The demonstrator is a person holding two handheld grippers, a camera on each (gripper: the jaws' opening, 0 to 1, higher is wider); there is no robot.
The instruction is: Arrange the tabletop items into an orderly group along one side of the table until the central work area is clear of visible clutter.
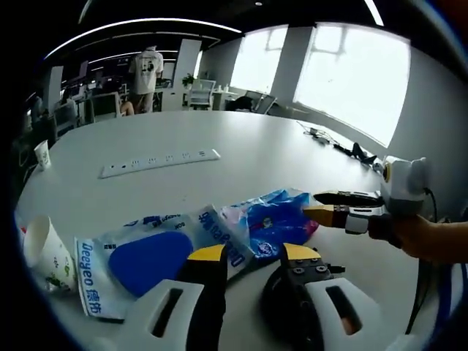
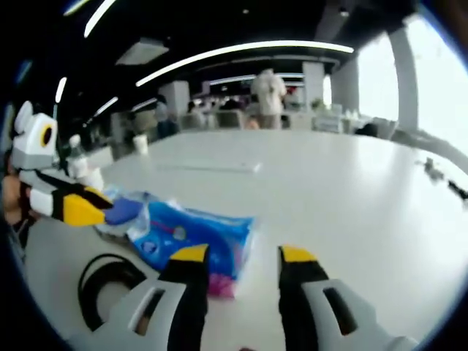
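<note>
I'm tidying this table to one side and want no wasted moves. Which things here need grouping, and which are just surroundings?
To group: wipes pack, blue packet, paper cup, black cable, power strip.

Surroundings: chairs, person, windows.

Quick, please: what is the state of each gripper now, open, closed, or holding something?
Left gripper: open, holding nothing, above the wipes pack.
Right gripper: open, holding nothing, beside the blue packet.
</note>
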